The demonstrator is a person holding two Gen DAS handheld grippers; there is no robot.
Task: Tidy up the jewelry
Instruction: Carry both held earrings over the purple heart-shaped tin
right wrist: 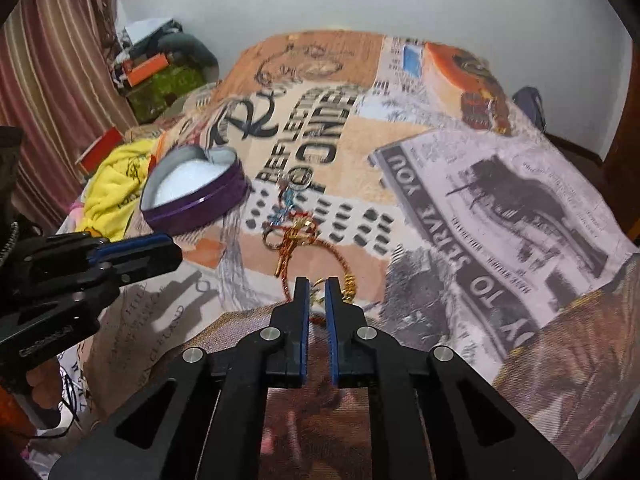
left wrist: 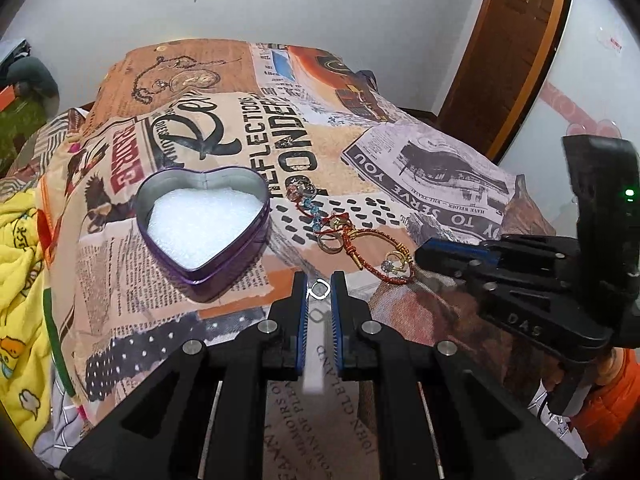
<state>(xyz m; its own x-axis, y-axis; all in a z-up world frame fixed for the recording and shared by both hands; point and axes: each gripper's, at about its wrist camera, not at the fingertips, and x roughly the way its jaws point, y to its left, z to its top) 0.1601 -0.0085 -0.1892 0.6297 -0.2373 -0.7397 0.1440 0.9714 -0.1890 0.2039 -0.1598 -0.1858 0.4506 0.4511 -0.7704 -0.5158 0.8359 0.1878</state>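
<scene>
The left hand-held gripper [left wrist: 319,286], at the lower centre of the left wrist view, pinches a small silver ring [left wrist: 319,290] at its fingertips, raised above the printed cloth [left wrist: 224,140]. The right hand-held gripper [right wrist: 317,285] is pressed nearly together at the lower centre of its own view, its tips down over a gold ring [right wrist: 320,283] on the red cord bracelet [left wrist: 380,246]; whether the pads grip it cannot be told. A heart tin [left wrist: 202,224], open and lined with white foam, sits left of centre. Remaining jewelry [left wrist: 320,210] lies in a line just right of the tin.
</scene>
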